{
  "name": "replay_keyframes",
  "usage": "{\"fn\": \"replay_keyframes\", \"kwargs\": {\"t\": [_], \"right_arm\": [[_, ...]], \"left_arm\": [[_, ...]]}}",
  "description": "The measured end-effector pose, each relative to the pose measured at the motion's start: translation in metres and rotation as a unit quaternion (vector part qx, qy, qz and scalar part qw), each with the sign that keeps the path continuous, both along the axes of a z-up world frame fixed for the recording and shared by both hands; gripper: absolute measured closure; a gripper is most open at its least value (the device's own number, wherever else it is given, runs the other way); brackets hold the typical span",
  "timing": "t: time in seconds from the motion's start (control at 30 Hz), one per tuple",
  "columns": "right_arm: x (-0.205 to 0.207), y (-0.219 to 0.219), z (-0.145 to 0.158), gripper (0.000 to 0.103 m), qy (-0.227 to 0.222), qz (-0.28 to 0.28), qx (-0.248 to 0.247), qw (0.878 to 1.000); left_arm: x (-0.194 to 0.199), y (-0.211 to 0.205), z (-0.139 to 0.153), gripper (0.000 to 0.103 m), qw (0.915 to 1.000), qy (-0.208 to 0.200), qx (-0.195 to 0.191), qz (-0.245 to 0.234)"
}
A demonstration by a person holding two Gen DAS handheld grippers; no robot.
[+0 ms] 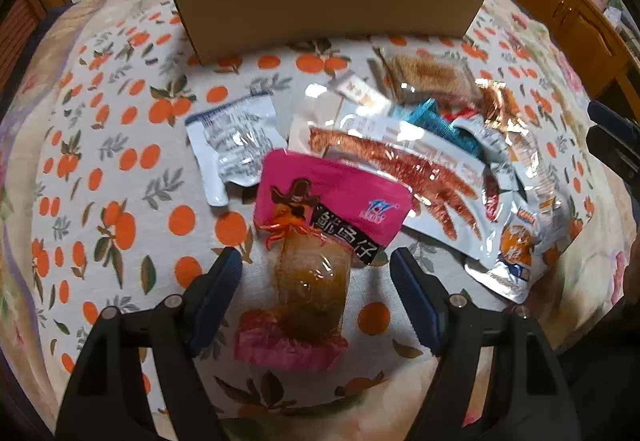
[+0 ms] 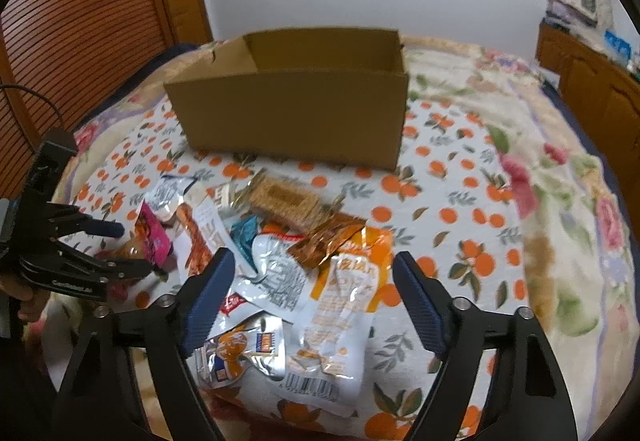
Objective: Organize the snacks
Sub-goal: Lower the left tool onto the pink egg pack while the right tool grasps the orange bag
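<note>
The left hand-held gripper [image 1: 316,261] stands spread astride a blurred pink snack packet [image 1: 320,225], pads clear. The right hand-held gripper [image 2: 314,265], also spread, hovers over overlapping packets [image 2: 340,281] on the bed's orange-print cloth [image 2: 440,201]; the cardboard box's [image 2: 296,113] inside is mostly hidden.

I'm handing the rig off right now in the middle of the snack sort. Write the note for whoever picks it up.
Left gripper: jaws open, either side of the pink squid packet, pads not pressing it.
Right gripper: jaws open, over the orange-and-white packet, nothing held.
Snacks: all in a loose pile on the orange-print cloth, including the silver packet, the long clear packet of red strips and the biscuit packet.
Cardboard box: open, behind the pile; no snack shows in the part visible.
Done: nothing visibly boxed.
Left: probably grip pink packet, box it, then the rest.
</note>
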State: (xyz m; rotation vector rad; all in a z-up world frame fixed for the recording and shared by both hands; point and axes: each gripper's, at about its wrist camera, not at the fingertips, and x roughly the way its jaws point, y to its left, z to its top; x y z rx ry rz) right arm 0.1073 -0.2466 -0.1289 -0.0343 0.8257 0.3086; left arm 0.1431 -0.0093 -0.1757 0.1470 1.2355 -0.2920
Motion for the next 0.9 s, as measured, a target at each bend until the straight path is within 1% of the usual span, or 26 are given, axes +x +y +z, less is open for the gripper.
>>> {"fn": "replay_keyframes", "kwargs": {"t": [0.03, 0.13, 0.2, 0.23, 0.33, 0.47, 0.5, 0.53, 0.6, 0.67, 0.77, 0.83, 0.9], "right_arm": [[0.003, 0.001, -0.004, 0.028, 0.009, 0.006, 0.004, 1.000], [0.010, -0.002, -0.014, 0.029, 0.028, 0.006, 0.008, 1.000], [0.014, -0.007, -0.021, 0.029, 0.044, -0.006, 0.008, 0.999], [0.016, -0.010, -0.026, 0.029, 0.054, -0.013, 0.003, 0.998], [0.021, -0.017, -0.039, 0.028, 0.084, -0.028, 0.004, 0.996], [0.028, -0.025, -0.052, 0.029, 0.110, -0.041, 0.004, 0.993], [0.030, -0.027, -0.055, 0.029, 0.116, -0.043, 0.008, 0.992], [0.033, -0.029, -0.058, 0.029, 0.123, -0.046, 0.013, 0.991], [0.038, -0.032, -0.062, 0.029, 0.130, -0.051, 0.020, 0.990], [0.042, -0.034, -0.064, 0.038, 0.136, -0.050, 0.030, 0.989], [0.045, -0.028, -0.068, 0.044, 0.143, -0.039, 0.024, 0.989], [0.045, -0.022, -0.069, 0.044, 0.137, -0.032, 0.004, 0.990], [0.046, -0.020, -0.070, 0.043, 0.137, -0.030, -0.001, 0.990]], "left_arm": [[0.001, -0.001, -0.003, 0.027, 1.0000, 0.002, 0.004, -0.001], [0.003, -0.003, -0.009, 0.027, 0.9999, 0.007, 0.011, -0.006], [0.004, -0.002, -0.012, 0.038, 0.9999, 0.013, 0.008, -0.008], [0.005, -0.003, -0.014, 0.039, 0.9998, 0.018, 0.008, -0.009], [0.005, -0.004, -0.013, 0.041, 0.9998, 0.011, 0.012, -0.011], [0.005, -0.001, -0.012, 0.046, 0.9998, 0.016, 0.005, -0.010], [0.006, -0.002, -0.012, 0.052, 0.9998, 0.017, 0.004, -0.010], [0.006, -0.002, -0.011, 0.060, 0.9998, 0.013, 0.006, -0.010], [0.007, -0.001, -0.009, 0.060, 0.9998, 0.019, -0.001, -0.007], [0.006, -0.001, -0.009, 0.060, 0.9998, 0.021, -0.003, -0.008], [0.005, -0.003, -0.004, 0.061, 0.9998, 0.013, -0.002, -0.014], [0.004, -0.003, 0.001, 0.061, 0.9999, 0.008, -0.006, -0.012], [0.004, -0.001, 0.007, 0.061, 0.9998, 0.004, -0.018, -0.008]]}}
